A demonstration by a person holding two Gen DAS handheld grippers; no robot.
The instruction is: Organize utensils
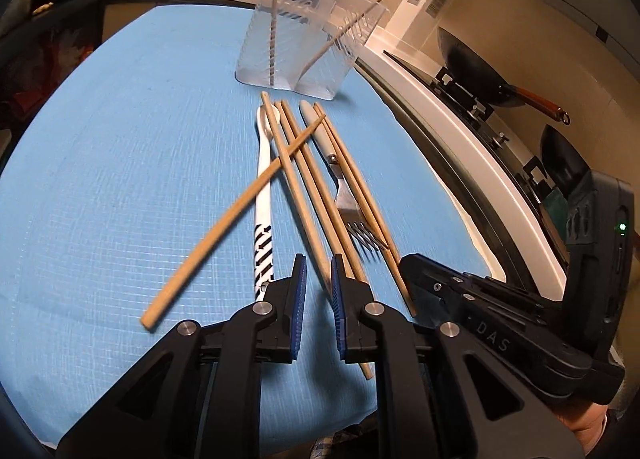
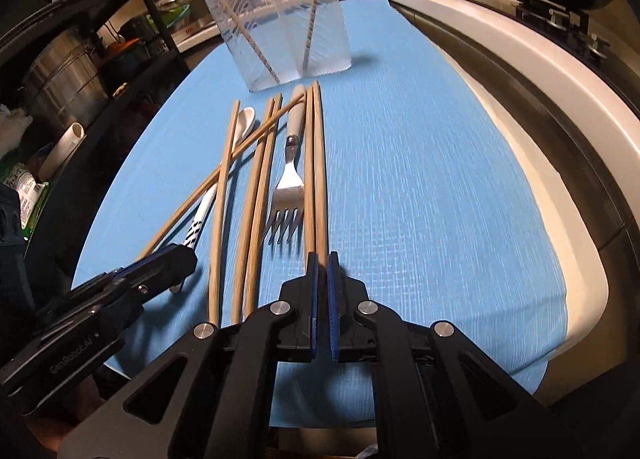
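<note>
Biggest thing here is the blue cloth [image 2: 420, 187] spread over the table, with a white counter edge [image 2: 532, 107] curving along one side and a dark wok [image 1: 476, 63] sitting on the stove past it.

On the far part of the cloth stands a clear plastic holder [image 1: 308, 31] with a divider down the middle, upright, with one chopstick leaning in each compartment.

Just in front of it lies the loose pile: a bunch of wooden chopsticks [image 2: 256, 187] mostly running lengthwise toward the grippers, one of them lying crosswise [image 1: 236, 215] over the others. A white spoon [image 1: 264, 187] with a black striped handle end lies under that crossing stick, bowl toward the holder. A fork [image 2: 289, 183] with a pale grey handle lies between the sticks, tines pointing at the grippers.

The left gripper [image 1: 319, 279] hovers low over the near end of the pile, its jaws nearly closed with a narrow gap, and a chopstick runs through that gap from the camera's angle, though I can't tell if the pads actually touch it. The right gripper [image 2: 322, 279] is practically closed too, sitting right at the near ends of the outermost pair of sticks [image 2: 316, 163], not clearly pinching anything.
</note>
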